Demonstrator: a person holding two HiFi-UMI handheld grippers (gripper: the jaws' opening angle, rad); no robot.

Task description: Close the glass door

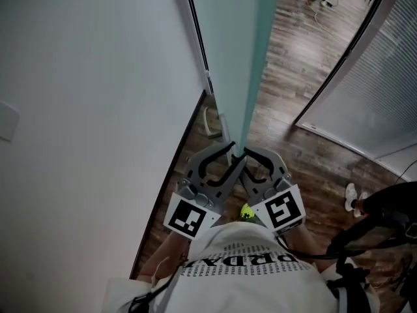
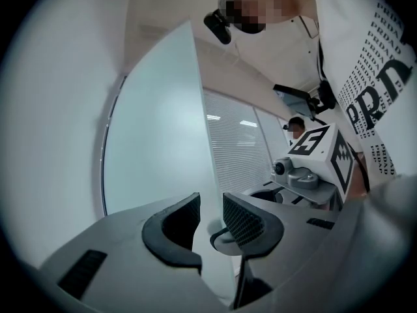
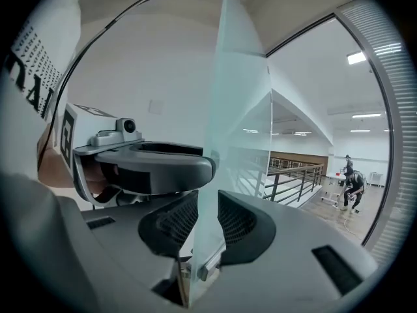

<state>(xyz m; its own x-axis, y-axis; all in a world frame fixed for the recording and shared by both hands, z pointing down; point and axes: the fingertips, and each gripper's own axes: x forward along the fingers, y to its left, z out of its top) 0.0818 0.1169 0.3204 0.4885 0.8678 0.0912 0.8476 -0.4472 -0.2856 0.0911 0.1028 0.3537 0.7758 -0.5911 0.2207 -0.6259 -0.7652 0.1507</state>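
The glass door (image 1: 251,57) is a tall green-tinted pane that I see edge-on from above, with its free edge towards me. Both grippers meet at that edge, side by side at waist height. My left gripper (image 1: 225,160) stands open, and the door's frosted edge (image 2: 202,175) runs down through the gap between its pads (image 2: 242,219) without being pinched. My right gripper (image 1: 255,165) straddles the same edge. In the right gripper view the pane (image 3: 238,109) passes between the pads (image 3: 236,222), which sit against it on both sides. Each gripper shows in the other's view.
A white wall (image 1: 85,109) runs close along the left. Dark wooden floor (image 1: 293,64) stretches ahead. A curved frosted partition with blinds (image 1: 371,90) closes the right side. A metal fitting (image 1: 212,119) stands at the door's foot. A railing (image 3: 293,175) and people (image 3: 352,184) are far off.
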